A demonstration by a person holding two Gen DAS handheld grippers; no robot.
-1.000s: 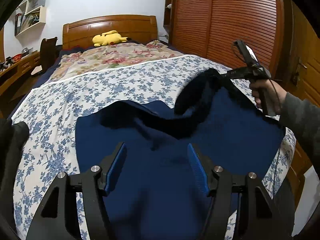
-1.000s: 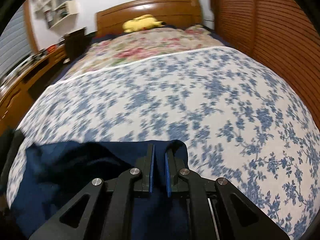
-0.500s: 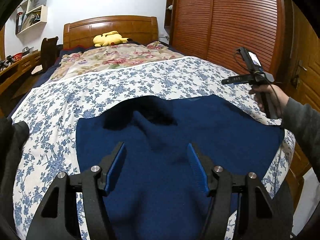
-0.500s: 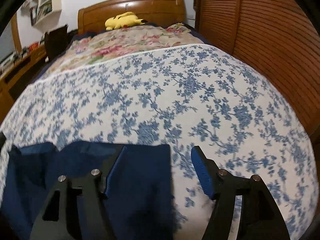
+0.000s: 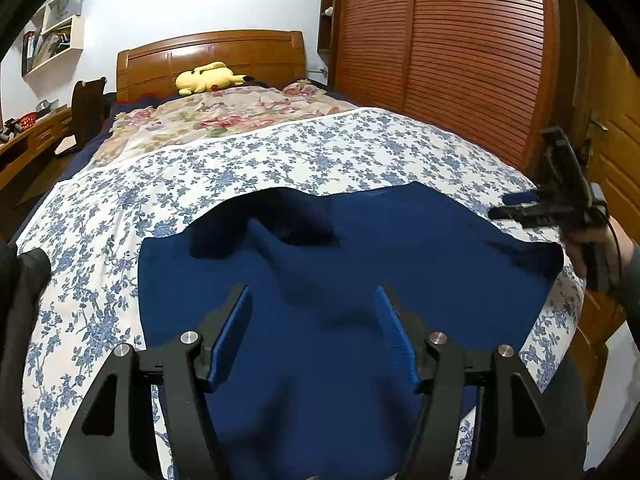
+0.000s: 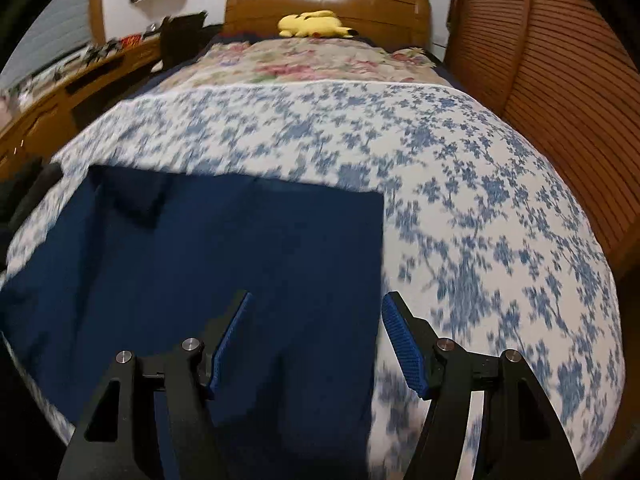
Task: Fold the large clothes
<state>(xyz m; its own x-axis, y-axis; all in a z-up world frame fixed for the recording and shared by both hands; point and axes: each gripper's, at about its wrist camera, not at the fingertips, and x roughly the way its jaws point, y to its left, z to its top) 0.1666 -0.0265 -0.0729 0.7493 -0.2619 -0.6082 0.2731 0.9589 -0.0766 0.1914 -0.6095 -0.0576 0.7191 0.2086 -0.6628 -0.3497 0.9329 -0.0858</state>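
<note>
Left wrist: both hand-held grippers spread, empty, above soft navy knit garment (image 5: pixel 360 280).

Right tongs (image 6: pixel 316 338) newly parted and empty, clear of the dropped, now flat navy garment (image 6: pixel 224 264).

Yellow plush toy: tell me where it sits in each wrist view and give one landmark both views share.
Left wrist view: the yellow plush toy lies upper left of centre, at the head of the bed, in front of the wooden headboard.
Right wrist view: the toy lies top centre, again against the headboard.
Shared landmark: the navy garment spread on the blue-flowered bedspread.
</note>
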